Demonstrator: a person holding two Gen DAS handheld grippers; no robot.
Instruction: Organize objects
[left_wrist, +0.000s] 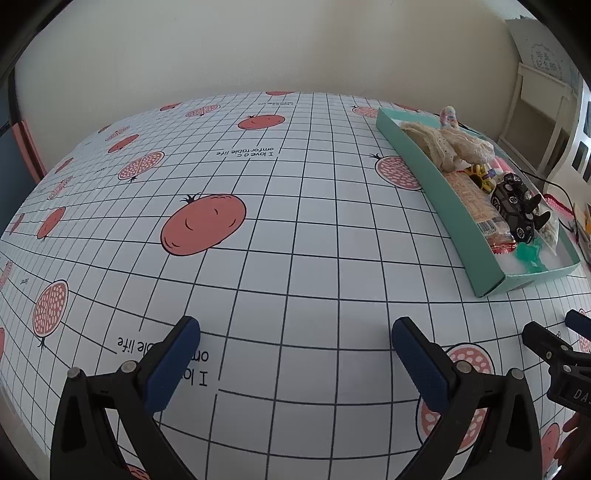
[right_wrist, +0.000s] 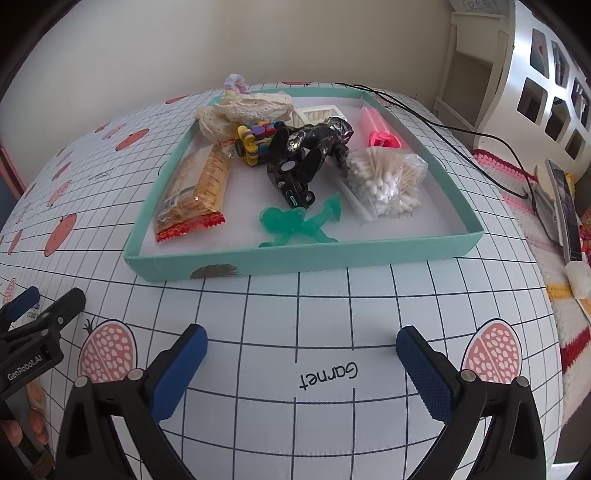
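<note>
Counter (right_wrist: 321, 306): gridded cloth with fruit print, lying under both sets of fingers.

Tray (right_wrist: 295, 260): teal, shallow, ahead of the right gripper (right_wrist: 301, 365), its near wall running crosswise to the fingers. In the left view the tray (left_wrist: 443, 195) lies ahead and to the right of the left gripper (left_wrist: 295, 362), long axis running away from the fingers.

Contents, right view:
- Snack bar (right_wrist: 199, 194), left side of the tray, long axis running away from the fingers, red crimped end nearest.
- Swab bag (right_wrist: 384, 181), right side.
- Black toy (right_wrist: 310, 155), centre, touching the swab bag.
- Lace (right_wrist: 240, 110), far left corner.
- Green figure (right_wrist: 299, 225), just behind the near wall, lying flat.
- Pink item (right_wrist: 380, 129), far right, long axis pointing away.

View differences: the right view shows the whole tray floor; the left view shows it edge-on, so the swab bag is mostly hidden there. Only the right view shows the black cable (right_wrist: 461, 129) beyond the tray.

Both grippers: fingers spread wide, nothing between them, held above the counter.
</note>
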